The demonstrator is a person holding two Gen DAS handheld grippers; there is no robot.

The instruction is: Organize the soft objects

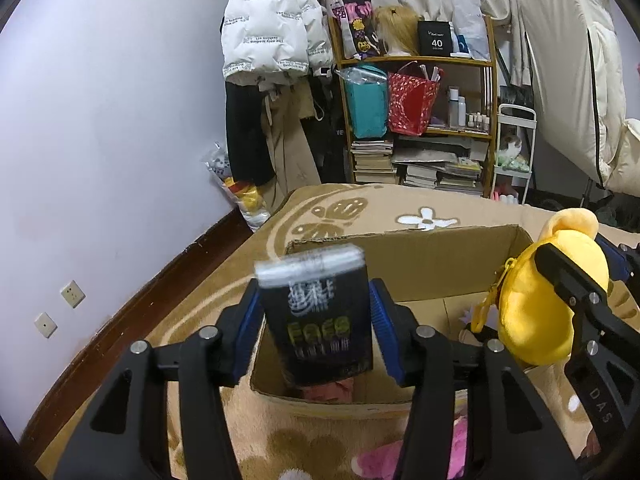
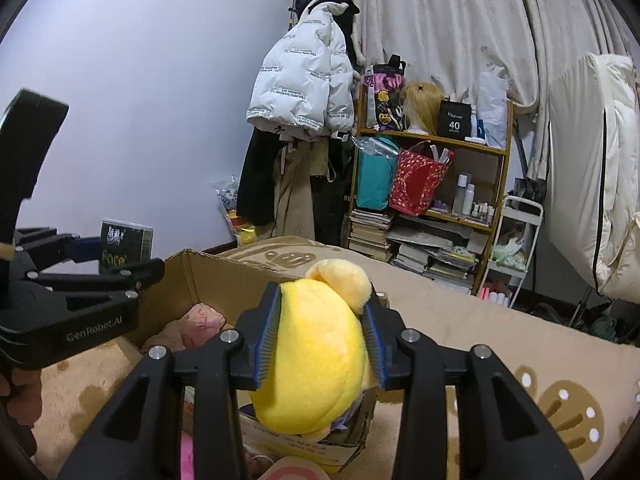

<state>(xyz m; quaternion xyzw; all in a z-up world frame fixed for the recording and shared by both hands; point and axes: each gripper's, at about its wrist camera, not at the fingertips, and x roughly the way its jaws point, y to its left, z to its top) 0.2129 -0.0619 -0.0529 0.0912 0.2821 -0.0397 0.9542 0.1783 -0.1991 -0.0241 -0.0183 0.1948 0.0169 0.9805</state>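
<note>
My left gripper (image 1: pixel 316 320) is shut on a black tissue pack (image 1: pixel 320 320) and holds it upright above the near wall of an open cardboard box (image 1: pixel 420 264). It also shows in the right wrist view (image 2: pixel 126 246). My right gripper (image 2: pixel 320 340) is shut on a yellow plush toy (image 2: pixel 316 352), held above the box's right side; the plush also shows in the left wrist view (image 1: pixel 536 304). A pink plush (image 2: pixel 202 320) lies inside the box.
The box stands on a beige patterned carpet (image 1: pixel 360 208). A pink soft toy (image 1: pixel 380 460) lies on the carpet near me. Behind are a wooden shelf (image 1: pixel 416 60) with bags and books, hanging coats (image 1: pixel 272 32), a white cart (image 1: pixel 516 148) and a folded mattress (image 2: pixel 600 160).
</note>
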